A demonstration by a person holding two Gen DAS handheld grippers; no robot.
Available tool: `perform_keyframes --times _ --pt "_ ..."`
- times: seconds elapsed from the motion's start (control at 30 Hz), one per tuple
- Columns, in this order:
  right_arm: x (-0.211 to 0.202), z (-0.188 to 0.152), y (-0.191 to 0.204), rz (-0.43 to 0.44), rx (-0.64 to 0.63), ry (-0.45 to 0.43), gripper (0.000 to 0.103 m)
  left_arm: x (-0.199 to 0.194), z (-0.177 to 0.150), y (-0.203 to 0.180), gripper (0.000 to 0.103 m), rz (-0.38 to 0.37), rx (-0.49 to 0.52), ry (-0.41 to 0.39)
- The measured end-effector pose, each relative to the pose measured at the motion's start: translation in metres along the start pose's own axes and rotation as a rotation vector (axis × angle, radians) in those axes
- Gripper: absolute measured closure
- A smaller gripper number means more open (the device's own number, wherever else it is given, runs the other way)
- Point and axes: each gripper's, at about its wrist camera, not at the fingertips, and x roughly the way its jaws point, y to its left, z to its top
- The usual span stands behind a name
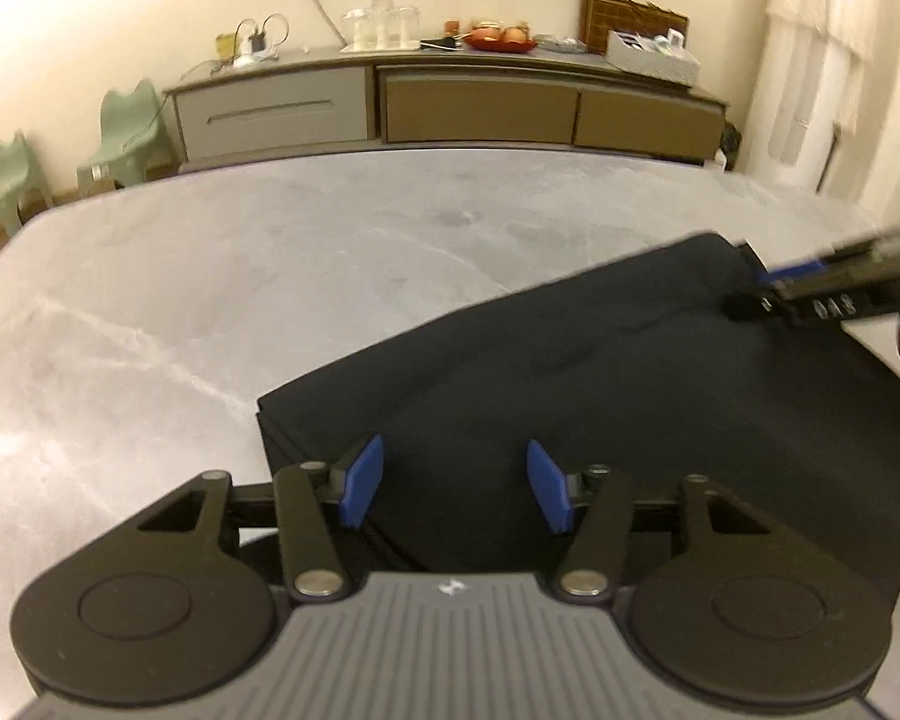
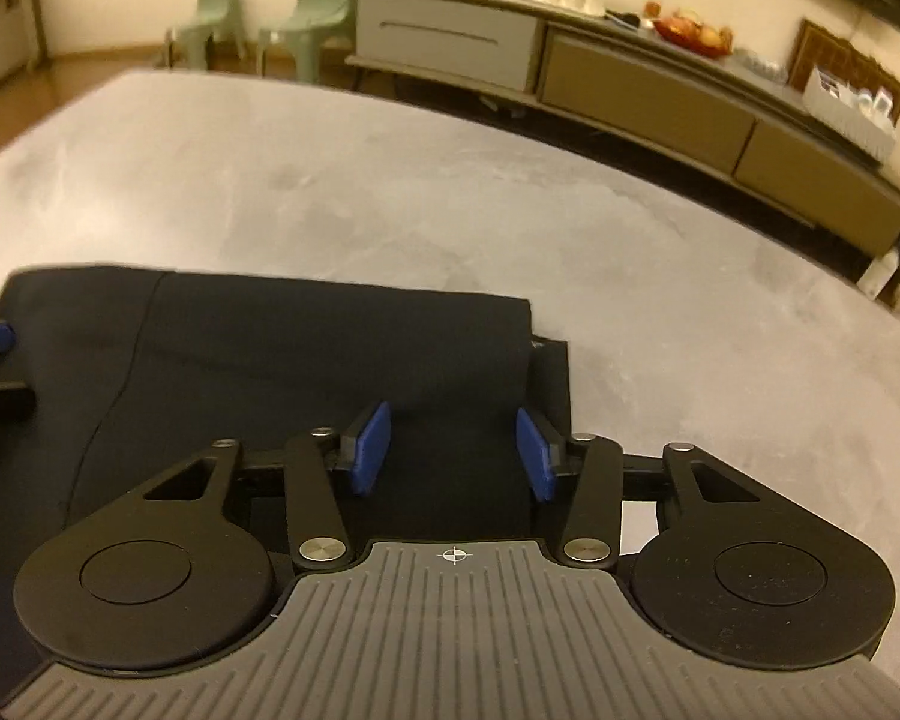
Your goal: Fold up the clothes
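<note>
Left claw (image 1: 455,492): we see its blue pads spread wide, holding nothing, above the near edge of the garment.
Right claw (image 2: 455,450): spread wide too, empty, over the cloth's right end.
Garment (image 1: 600,384): one dark folded piece, flat on the gray tabletop (image 1: 270,276).
Beyond: one sideboard (image 1: 450,102); two green chairs (image 1: 129,126).

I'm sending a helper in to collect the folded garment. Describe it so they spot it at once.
Start at the large grey marble-look table in front of the long sideboard. On its near side lies the dark folded garment, flat in a neat rectangle with stacked layers showing at its edge. It is the only cloth on the tabletop, nearly black against the pale stone, with both open claws poised over it.
</note>
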Motion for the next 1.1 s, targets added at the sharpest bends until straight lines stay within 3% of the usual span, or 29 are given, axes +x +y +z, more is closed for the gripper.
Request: perform_keyframes --times 0.1,0.2,0.27,0.4,0.47,0.5,0.6,0.7,0.8,0.9,0.97,1.1 --pt "-0.006 0.001 -0.003 -0.004 0.007 0.007 0.056 0.007 0.008 0.01 0.049 -0.002 -0.038 0.007" --pt "-0.019 0.001 -0.006 -0.022 0.03 0.037 0.056 -0.008 0.011 0.014 0.061 0.031 -0.072 0.014" --pt "-0.047 -0.01 -0.008 -0.027 0.05 0.007 0.059 -0.033 0.009 0.007 0.061 -0.028 -0.054 -0.031" --pt "-0.094 -0.058 -0.009 0.018 0.052 -0.036 0.058 -0.044 -0.015 -0.024 0.059 -0.122 0.093 -0.016" --pt "-0.092 -0.083 -0.016 0.017 0.065 -0.027 0.058 -0.026 -0.025 -0.026 0.059 -0.088 0.106 0.001" --pt "-0.09 -0.096 -0.02 0.014 0.077 -0.025 0.051 -0.025 -0.024 -0.027 0.056 -0.048 0.12 -0.001" --pt "-0.102 -0.117 -0.049 -0.001 0.223 -0.004 0.048 -0.047 -0.028 -0.023 0.063 0.0 0.088 -0.015" --pt "-0.125 -0.131 -0.068 0.0 0.31 -0.052 0.052 -0.09 -0.048 -0.044 0.06 -0.07 0.186 -0.113" --pt "-0.138 -0.137 -0.074 0.018 0.35 -0.11 0.052 -0.097 -0.077 -0.071 0.059 -0.1 0.319 -0.094" --pt "-0.124 -0.137 -0.061 0.073 0.323 -0.115 0.053 -0.08 -0.094 -0.065 0.056 -0.035 0.326 -0.059" --pt "-0.114 -0.138 -0.045 0.077 0.276 -0.083 0.052 -0.075 -0.093 -0.043 0.057 -0.005 0.242 -0.033" --pt "-0.123 -0.141 -0.015 0.047 0.18 -0.038 0.051 -0.064 -0.089 -0.007 0.06 0.126 0.135 0.008"
